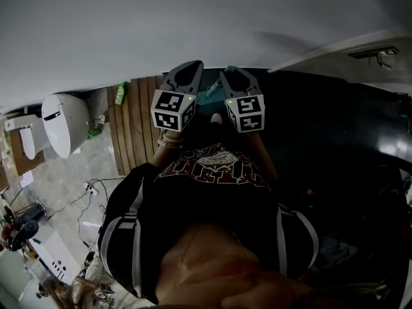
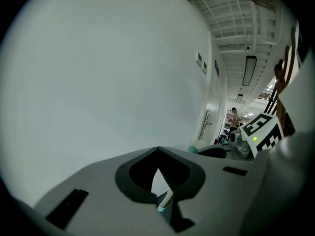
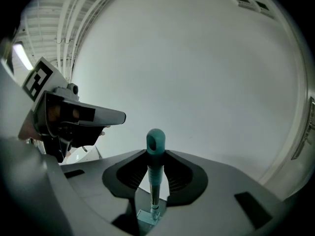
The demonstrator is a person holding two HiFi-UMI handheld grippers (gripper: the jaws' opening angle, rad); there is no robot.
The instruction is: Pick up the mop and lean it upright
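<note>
Well left of the mop handle (image 3: pixel 155 168), a white toilet (image 1: pixel 64 122) stands on the floor. A green bottle (image 1: pixel 120 94) and wooden floor slats (image 1: pixel 138 124) lie nearer the handle. Just left of the handle, the left gripper (image 1: pixel 185 77) has its jaws drawn together on nothing, with only a thin sliver of wall showing between them. The handle is clamped between the jaws of the right gripper (image 1: pixel 238 81). Its long axis runs along them and its teal looped end points past the tips at the white wall (image 1: pixel 193 18) close ahead. The mop's head is out of sight.
</note>
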